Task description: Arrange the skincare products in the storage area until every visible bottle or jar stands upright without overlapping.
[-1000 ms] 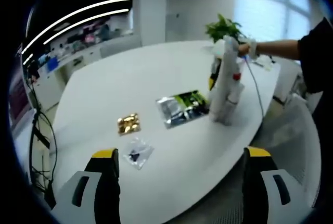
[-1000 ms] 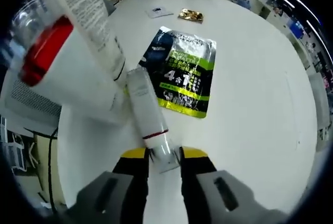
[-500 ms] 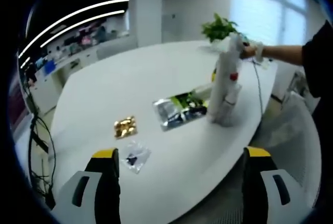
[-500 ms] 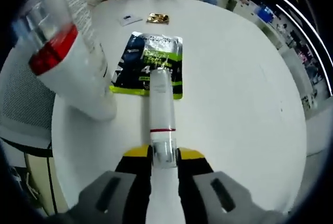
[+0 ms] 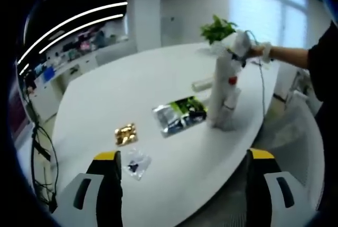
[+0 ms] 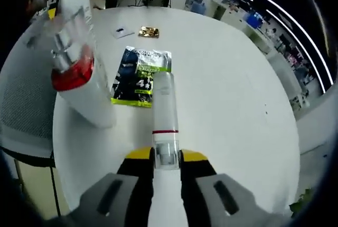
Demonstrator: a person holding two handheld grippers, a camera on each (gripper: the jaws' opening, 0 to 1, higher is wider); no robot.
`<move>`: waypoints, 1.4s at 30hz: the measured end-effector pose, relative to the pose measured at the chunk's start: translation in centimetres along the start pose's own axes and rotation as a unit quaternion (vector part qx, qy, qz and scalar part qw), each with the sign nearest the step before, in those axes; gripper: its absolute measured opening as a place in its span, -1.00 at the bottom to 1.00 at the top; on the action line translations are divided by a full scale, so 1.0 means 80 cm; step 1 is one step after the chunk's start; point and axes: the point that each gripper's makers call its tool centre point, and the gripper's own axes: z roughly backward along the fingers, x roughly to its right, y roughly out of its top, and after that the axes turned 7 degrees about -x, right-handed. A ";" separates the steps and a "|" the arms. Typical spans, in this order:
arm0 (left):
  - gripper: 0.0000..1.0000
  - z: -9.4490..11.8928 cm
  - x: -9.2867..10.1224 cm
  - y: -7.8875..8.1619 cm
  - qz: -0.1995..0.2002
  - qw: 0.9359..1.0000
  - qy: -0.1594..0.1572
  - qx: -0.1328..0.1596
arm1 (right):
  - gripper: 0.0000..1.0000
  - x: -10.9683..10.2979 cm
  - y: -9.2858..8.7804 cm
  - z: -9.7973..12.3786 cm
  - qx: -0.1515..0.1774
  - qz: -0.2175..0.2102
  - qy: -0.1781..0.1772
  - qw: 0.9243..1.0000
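My right gripper (image 6: pixel 166 156) is shut on the clear-capped end of a slim white tube (image 6: pixel 164 105) with a thin red line, held out above the table. In the left gripper view that tube's (image 5: pixel 203 84) far end pokes out left of the standing tubes. A tall white tube (image 6: pixel 84 87) with a red band and clear cap stands at the left, near the table edge. It also appears as standing white tubes (image 5: pixel 224 92) at the right of the table, with the right gripper (image 5: pixel 241 47) and a person's hand above them. My left gripper (image 5: pixel 185 155) is open and holds nothing.
A green and black foil pouch (image 6: pixel 140 76) lies flat beyond the held tube; in the left gripper view it (image 5: pixel 179 115) lies mid-table. A gold packet (image 5: pixel 125 133) and a small clear bag (image 5: pixel 136 162) lie nearer. A potted plant (image 5: pixel 216 27) stands at the far end. The white table (image 6: pixel 232 90) stretches bare to the right.
The slim tube, earlier leaning by the tall tube on the table, has been lifted and now points straight out from my right gripper. The left gripper view has drifted slightly.
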 end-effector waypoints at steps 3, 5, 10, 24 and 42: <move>0.90 0.001 0.002 0.003 -0.004 1.000 -0.001 0.000 | -0.64 0.001 0.007 0.014 0.010 -0.003 -0.015 1.000; 0.90 0.002 0.006 0.005 -0.008 1.000 -0.005 0.002 | -0.64 0.001 0.011 0.021 0.015 -0.003 -0.025 1.000; 0.90 0.004 0.008 0.007 -0.012 1.000 -0.005 0.003 | -0.64 0.002 0.035 0.047 0.047 -0.002 -0.051 0.998; 0.88 0.013 0.015 0.005 -0.011 1.000 -0.001 0.010 | -0.64 0.002 0.077 0.108 0.113 0.000 -0.111 0.987; 0.87 0.017 0.023 0.020 -0.024 0.999 -0.009 0.030 | -0.64 -0.042 0.105 0.170 0.151 0.019 -0.147 0.977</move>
